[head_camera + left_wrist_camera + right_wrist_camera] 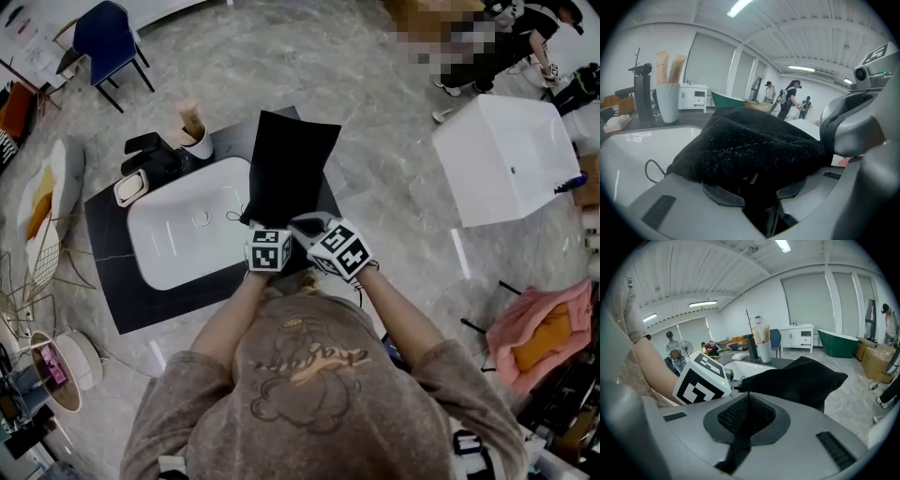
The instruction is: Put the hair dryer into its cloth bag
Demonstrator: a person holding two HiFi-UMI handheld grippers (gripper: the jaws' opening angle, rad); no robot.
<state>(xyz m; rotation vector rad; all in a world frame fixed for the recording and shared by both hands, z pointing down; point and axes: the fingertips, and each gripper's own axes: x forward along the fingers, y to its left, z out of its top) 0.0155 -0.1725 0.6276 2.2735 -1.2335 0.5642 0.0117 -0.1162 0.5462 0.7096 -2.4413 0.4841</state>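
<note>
The right tool [747, 404] is clamping its jaws fully together on a thin fold of the black cloth bag [289, 169], a strip of the fabric trailing back through the closed pads. The left tool [757, 190] is standing just beside it with its jaws partly apart, dark cloth filling the gap between the pads and the bag's bulk lying over them. Both tools are gripping the same near end of the bag and holding it up off the tabletop [108, 225]. The bag's long axis is running away from the person, its far end with two corners reaching over the tabletop's back edge, its body hanging above the right side of the white sink [178, 248]. The hair dryer itself is not showing; a thin cord [234, 217] is looping out beside the bag over the sink. A white cup [197, 142], a black faucet [150, 155] and a soap dish [128, 187] are crowding the sink's far left corner, well apart from the bag. To the right, marble floor [394, 187] is lying open between the tabletop's edge and a white tub [506, 159].
</note>
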